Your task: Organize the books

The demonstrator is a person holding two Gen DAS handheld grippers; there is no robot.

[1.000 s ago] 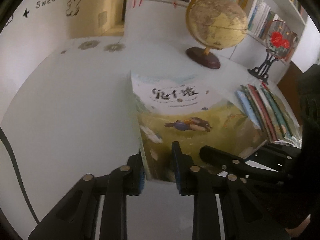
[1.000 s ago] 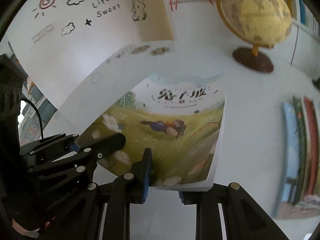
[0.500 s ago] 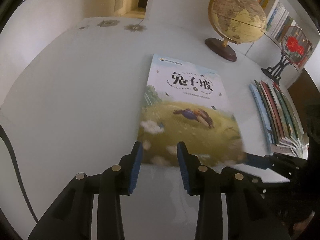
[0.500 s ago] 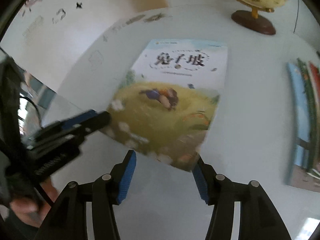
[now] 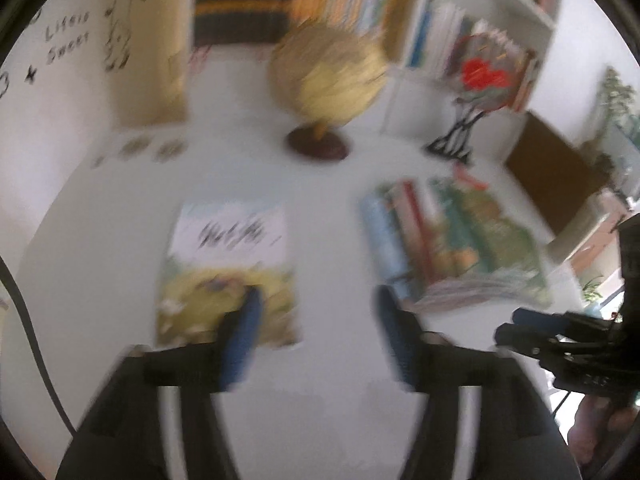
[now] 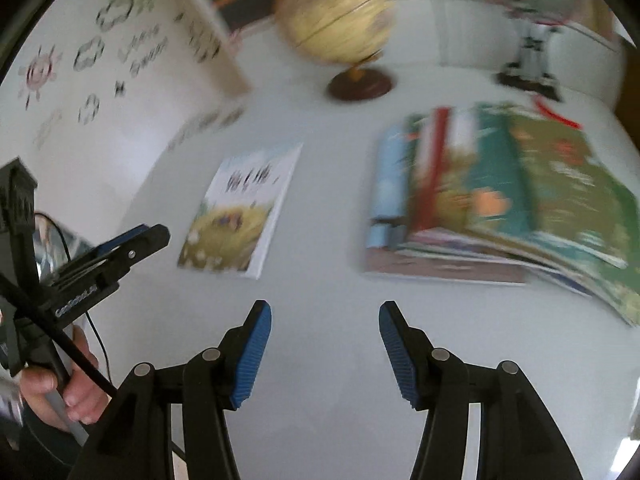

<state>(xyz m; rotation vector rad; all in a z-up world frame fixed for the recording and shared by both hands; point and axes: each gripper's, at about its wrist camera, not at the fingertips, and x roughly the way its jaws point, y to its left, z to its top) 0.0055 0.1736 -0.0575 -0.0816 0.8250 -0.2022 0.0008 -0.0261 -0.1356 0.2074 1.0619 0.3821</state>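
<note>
White worktop (image 6: 320,208) carrying everything. Fanned stack of colourful thin picture books (image 6: 500,200) lying flat toward right side of worktop, spines staggered. Yellowish globe on dark round wooden base (image 6: 340,24) standing at far edge, near white bookshelf (image 5: 480,12). Single picture book with white title band and yellow-green meadow cover (image 6: 240,208) lying flat left of stack, well apart from it, touched by neither gripper. Left gripper (image 5: 316,332) hanging above worktop, blue pads spread wide, jaws just having been opening, nothing between them; near finger overlapping single book in left wrist view. Right gripper (image 6: 325,348) also spread, jaws having just been opening, only bare worktop between blue pads. Left wrist view heavily blurred.
</note>
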